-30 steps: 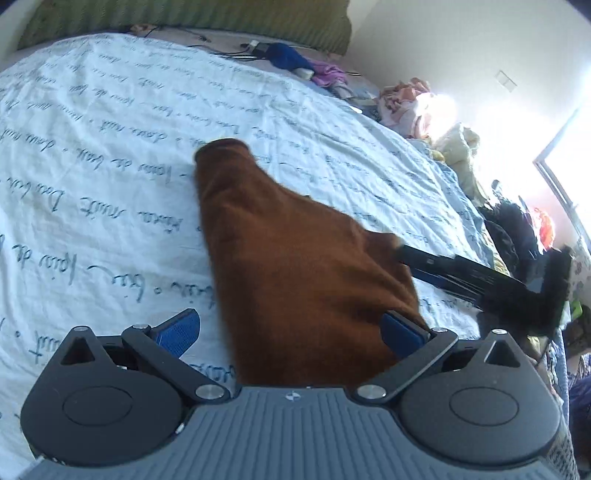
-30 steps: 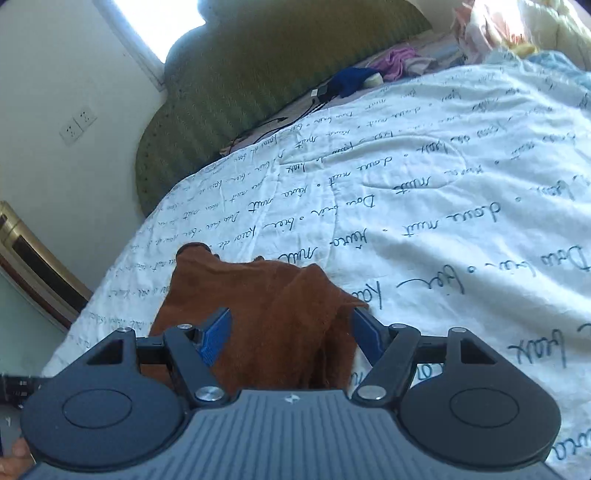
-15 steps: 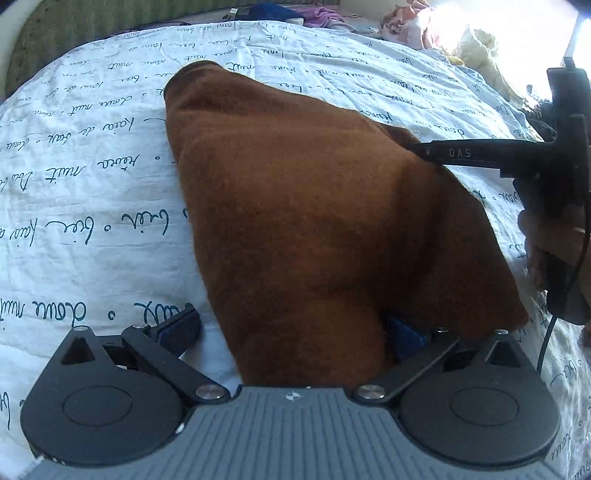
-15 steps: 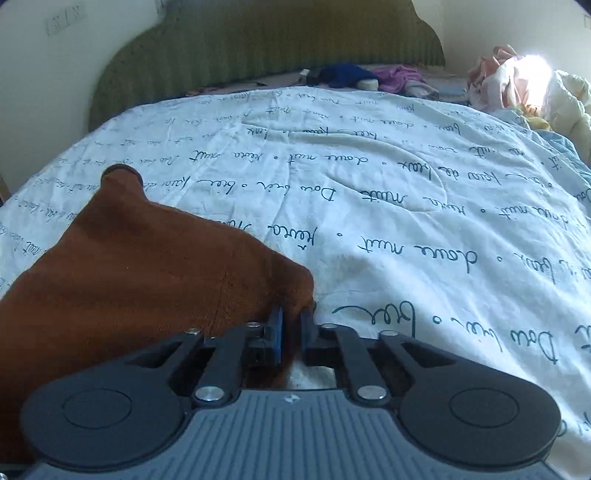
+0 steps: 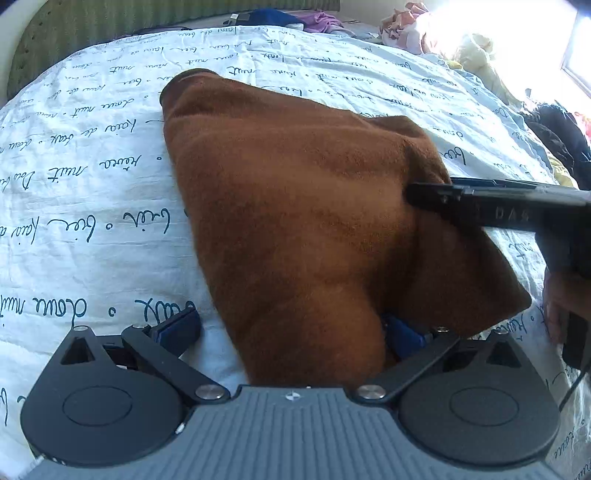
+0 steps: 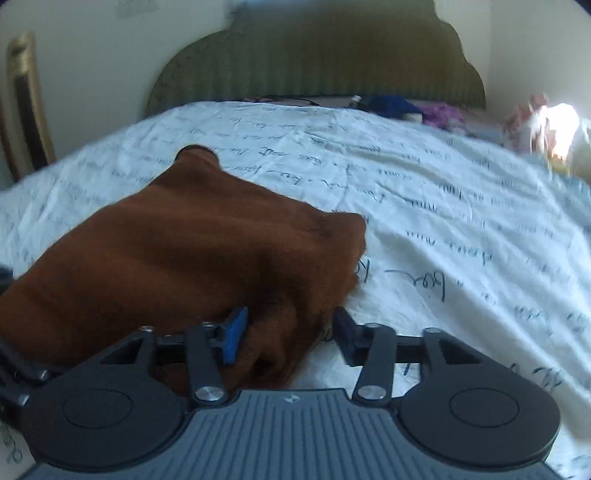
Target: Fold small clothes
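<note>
A brown fleece garment lies on the white bedspread with blue script, its narrow end pointing toward the headboard. My left gripper is open, its jaws wide apart around the garment's near edge; the cloth covers part of the right pad. The right gripper reaches in from the right in the left wrist view, at the garment's right side. In the right wrist view the garment lies at left and my right gripper is open, with a fold of the cloth between its parted pads.
The green headboard stands at the far end of the bed. Blue and purple clothes lie by it. A heap of pale laundry sits at the far right, dark clothes at the bed's right edge.
My right gripper, shut on the cloth half a second ago, has opened. Both grippers came lower and closer over the garment, which now lies spread out flatter.
</note>
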